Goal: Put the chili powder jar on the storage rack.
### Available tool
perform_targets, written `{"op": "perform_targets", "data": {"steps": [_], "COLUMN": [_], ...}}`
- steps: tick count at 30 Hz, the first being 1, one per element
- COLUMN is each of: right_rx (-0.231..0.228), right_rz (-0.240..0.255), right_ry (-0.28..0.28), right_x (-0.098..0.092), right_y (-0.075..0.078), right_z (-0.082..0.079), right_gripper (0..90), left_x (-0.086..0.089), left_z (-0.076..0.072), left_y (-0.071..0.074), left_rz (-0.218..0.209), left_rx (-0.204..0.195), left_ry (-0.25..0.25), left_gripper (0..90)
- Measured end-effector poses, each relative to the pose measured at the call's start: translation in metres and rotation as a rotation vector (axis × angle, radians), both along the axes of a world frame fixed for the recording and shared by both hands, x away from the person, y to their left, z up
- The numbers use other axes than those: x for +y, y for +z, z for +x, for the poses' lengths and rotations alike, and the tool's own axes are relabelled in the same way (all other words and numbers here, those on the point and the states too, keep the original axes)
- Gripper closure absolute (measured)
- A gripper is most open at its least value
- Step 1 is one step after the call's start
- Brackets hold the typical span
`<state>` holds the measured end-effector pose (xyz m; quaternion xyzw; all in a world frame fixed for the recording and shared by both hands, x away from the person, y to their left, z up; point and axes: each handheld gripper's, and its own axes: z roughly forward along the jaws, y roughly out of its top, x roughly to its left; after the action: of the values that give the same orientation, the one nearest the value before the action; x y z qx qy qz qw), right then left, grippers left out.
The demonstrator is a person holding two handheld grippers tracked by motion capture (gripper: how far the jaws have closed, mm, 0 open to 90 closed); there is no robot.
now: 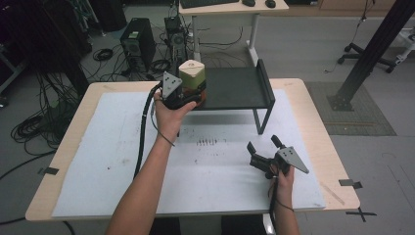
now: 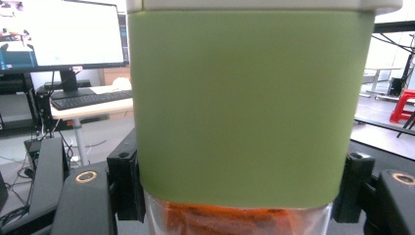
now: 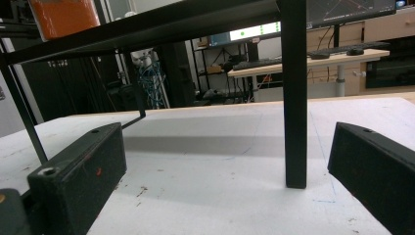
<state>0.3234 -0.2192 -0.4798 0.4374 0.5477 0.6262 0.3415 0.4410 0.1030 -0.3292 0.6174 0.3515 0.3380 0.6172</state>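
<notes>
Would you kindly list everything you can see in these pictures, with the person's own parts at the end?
jar: one, green band, cream lid, orange contents, at the left end of the black shelf, clamped in the left hand-held gripper.
black shelf: one, black, on legs at the far middle of the table.
white mat: one, white, scuffed, covering most of the table.
table: one, light wood.
far desk: one, light top, with keyboard, beyond the table.
computer tower: one, black, on the floor.
left hand-held gripper: one, black, closed on the jar.
right hand-held gripper: one, black, jaws apart, low over the mat.
</notes>
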Motion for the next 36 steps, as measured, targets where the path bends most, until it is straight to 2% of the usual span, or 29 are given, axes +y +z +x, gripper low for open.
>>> {"op": "perform_targets", "data": {"steps": [22, 27, 29, 33, 36], "right_rx": [0.0, 0.0, 0.001, 0.001, 0.002], "right_rz": [0.0, 0.001, 0.001, 0.001, 0.0], "right_ry": [0.003, 0.005, 0.005, 0.006, 0.007], "right_x": [0.0001, 0.0, 0.0, 0.0, 0.0001], "right_y": [0.0, 0.0, 0.0, 0.0, 0.0], "right_z": [0.0, 0.0002, 0.0002, 0.0002, 0.0001], "right_gripper": [0.5, 0.4, 0.4, 0.5, 0.5], "left_x": [-0.0001, -0.0008, -0.0012, -0.0005, -0.0002], "left_z": [-0.0004, -0.0004, -0.0006, -0.0022, -0.0021], "left_y": [0.0002, 0.0, 0.0003, 0.0047, 0.0069], "left_rz": [-0.001, 0.007, 0.012, -0.011, -0.01], "left_rx": [0.003, -0.004, -0.02, -0.052, -0.058], "left_ry": [0.003, 0.009, 0.015, 0.02, 0.021], "left_gripper": [28.7, 28.4, 27.9, 19.8, 15.0]}}
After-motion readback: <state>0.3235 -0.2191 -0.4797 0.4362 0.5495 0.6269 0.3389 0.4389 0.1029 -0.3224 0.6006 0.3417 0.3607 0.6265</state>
